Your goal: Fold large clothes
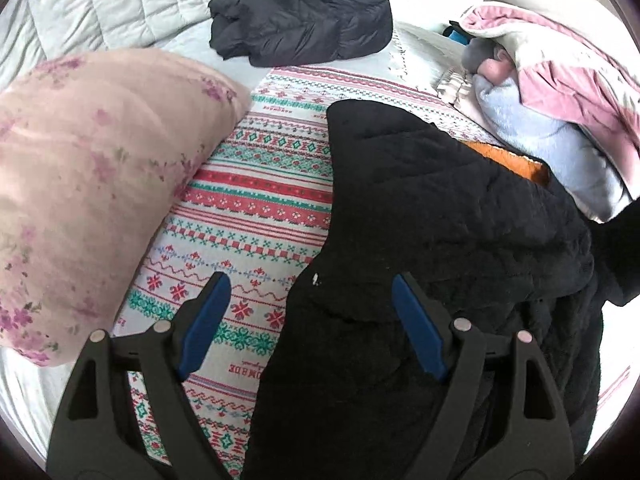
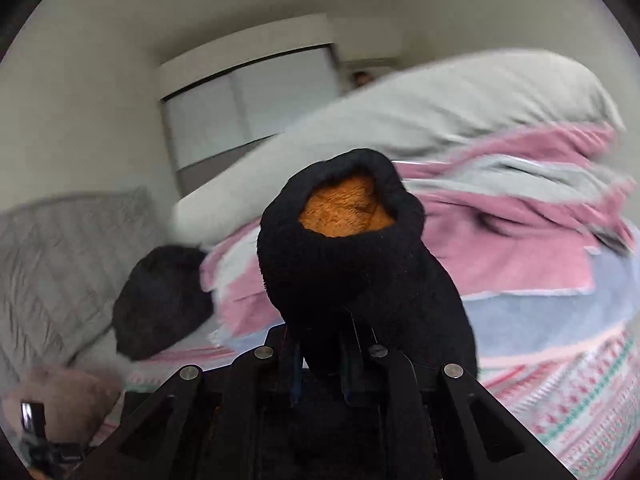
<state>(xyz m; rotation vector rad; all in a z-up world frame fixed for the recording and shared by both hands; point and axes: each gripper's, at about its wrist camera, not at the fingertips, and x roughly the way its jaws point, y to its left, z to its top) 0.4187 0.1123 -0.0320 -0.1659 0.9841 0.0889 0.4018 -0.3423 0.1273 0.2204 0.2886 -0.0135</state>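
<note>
**Sleeve lifted, coat body waiting on the bed**

The right gripper is clenched on the cuff of a black quilted coat, its orange fleece lining showing at the opening; held up by the cuff, the sleeve looks ready to be swung across the body. The left gripper hangs released over the coat's edge, nothing between its blue pads, likely poised to pin the fabric. The coat lies on the patterned bedsheet, between a floral pillow and heaped blankets. A black puffer jacket sits folded beyond.
</note>
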